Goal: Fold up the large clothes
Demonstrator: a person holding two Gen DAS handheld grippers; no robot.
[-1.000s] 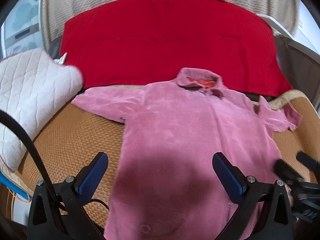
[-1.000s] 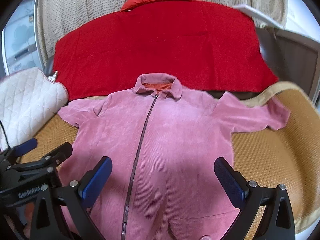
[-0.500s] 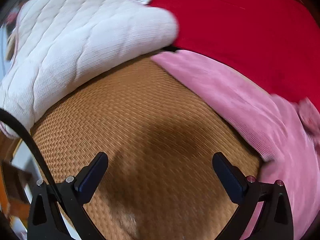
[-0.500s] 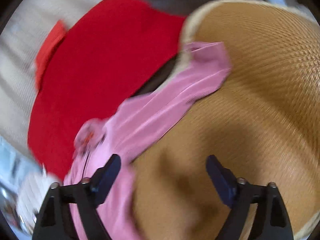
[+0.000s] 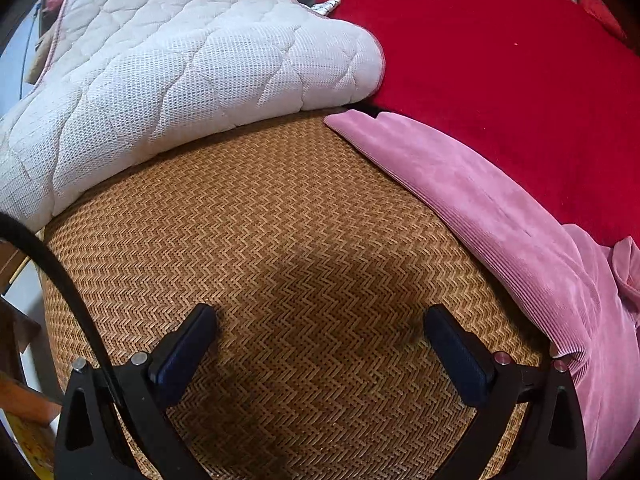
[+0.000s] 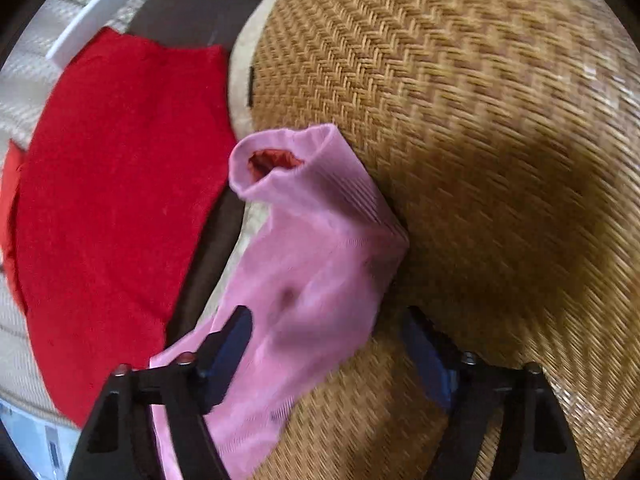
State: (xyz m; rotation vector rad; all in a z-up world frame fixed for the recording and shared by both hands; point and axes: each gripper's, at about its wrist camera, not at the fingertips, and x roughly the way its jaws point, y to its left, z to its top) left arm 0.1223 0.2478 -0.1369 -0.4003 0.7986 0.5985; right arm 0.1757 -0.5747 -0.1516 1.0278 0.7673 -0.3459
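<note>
A pink corduroy jacket lies spread on a woven rattan mat. In the left wrist view its left sleeve (image 5: 460, 184) runs along the right side, its cuff end near the white quilt. My left gripper (image 5: 320, 344) is open and empty over bare mat (image 5: 280, 240), left of the sleeve. In the right wrist view the jacket's right sleeve (image 6: 316, 248) lies diagonally with its cuff opening (image 6: 276, 160) showing red lining. My right gripper (image 6: 328, 344) is open, straddling the sleeve's right edge, with its left finger over the cloth.
A white quilted pad (image 5: 168, 64) lies on the mat's far left. A red blanket (image 5: 500, 60) lies behind the jacket, and also shows in the right wrist view (image 6: 120, 184). The mat's cream border (image 6: 240, 60) and edge lie beyond the right sleeve.
Both grippers swung outward from over the jacket's body, the left toward the left sleeve, the right toward the right sleeve. The right one has closed in over the sleeve. Both stay open.
</note>
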